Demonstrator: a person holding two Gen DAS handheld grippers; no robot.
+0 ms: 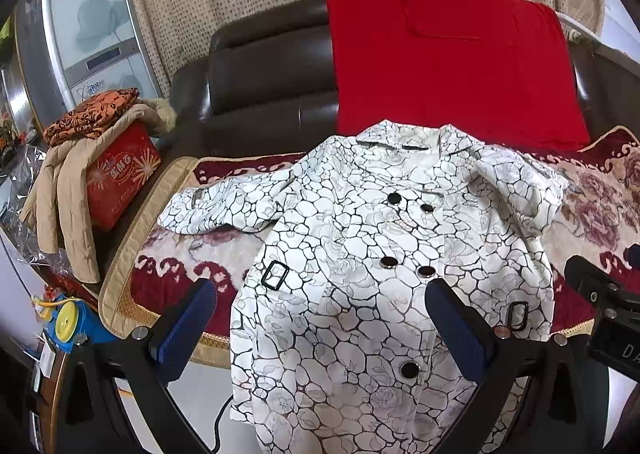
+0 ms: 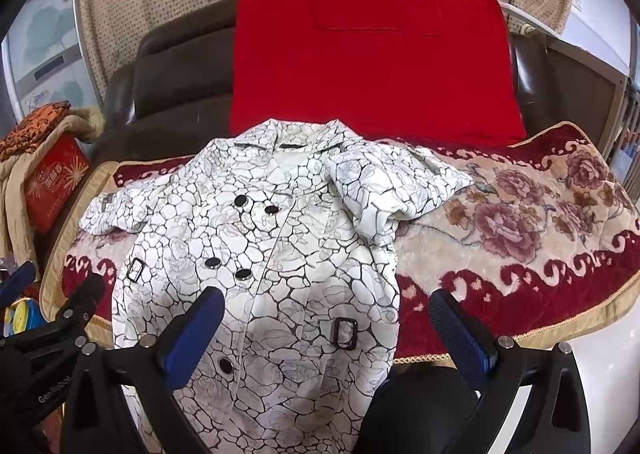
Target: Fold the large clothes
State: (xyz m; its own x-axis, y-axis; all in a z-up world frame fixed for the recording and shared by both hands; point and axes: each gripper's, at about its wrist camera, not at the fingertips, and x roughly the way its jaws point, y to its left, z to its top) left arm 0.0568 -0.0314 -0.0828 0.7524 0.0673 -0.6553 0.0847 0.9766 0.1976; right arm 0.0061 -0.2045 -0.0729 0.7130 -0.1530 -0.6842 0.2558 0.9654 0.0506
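A white coat with a black crackle print and black buttons lies front-up on a floral sofa cover, its hem hanging over the front edge. One sleeve spreads to the left; the other is bunched at the right shoulder. My left gripper hovers open over the coat's lower left part, blue pads wide apart and holding nothing. My right gripper is open too, above the coat's lower right edge. The left gripper's black frame shows in the right wrist view.
Red folded bedding leans on the dark leather sofa back. A red box with a beige jacket and orange cloth stands at the left. The floral sofa cover stretches out to the right.
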